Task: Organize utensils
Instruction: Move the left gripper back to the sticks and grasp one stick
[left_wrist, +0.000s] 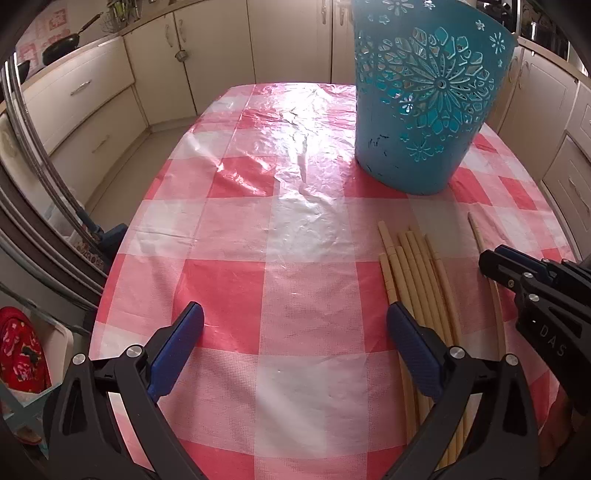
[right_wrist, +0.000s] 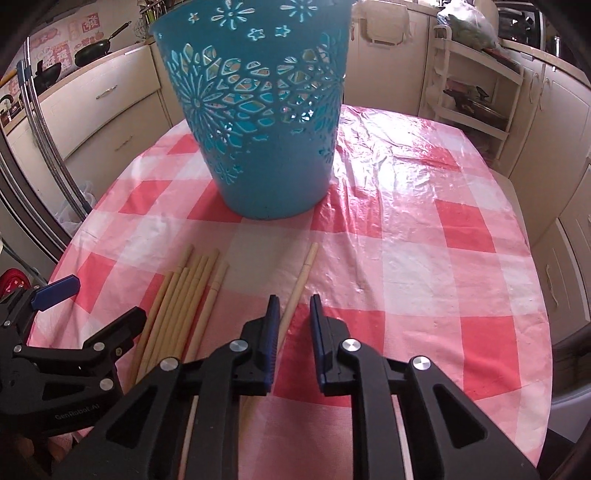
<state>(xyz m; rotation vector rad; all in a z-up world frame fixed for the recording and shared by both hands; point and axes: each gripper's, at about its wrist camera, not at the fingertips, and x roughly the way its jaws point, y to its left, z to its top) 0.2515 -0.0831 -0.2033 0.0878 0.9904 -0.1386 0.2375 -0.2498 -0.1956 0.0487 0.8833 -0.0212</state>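
A teal cut-out basket (left_wrist: 424, 99) (right_wrist: 258, 110) stands upright on the pink checked tablecloth (left_wrist: 295, 229). In front of it lies a bundle of several pale wooden chopsticks (left_wrist: 410, 266) (right_wrist: 184, 295). One single chopstick (right_wrist: 304, 269) (left_wrist: 476, 229) lies apart to their right. My right gripper (right_wrist: 294, 306) (left_wrist: 489, 264) is low over that chopstick, jaws narrow; the stick runs between them beside the left pad, and the right pad stands clear of it. My left gripper (left_wrist: 295, 325) (right_wrist: 92, 306) hangs wide open, holding nothing, its right finger (left_wrist: 410, 343) over the bundle.
Cream kitchen cabinets (left_wrist: 92, 96) ring the table. A white shelf rack (right_wrist: 476, 92) stands at the back right. Pans (right_wrist: 92, 48) sit on the left counter. Metal rails (left_wrist: 44, 173) and a red patterned item (left_wrist: 22, 350) are off the table's left edge.
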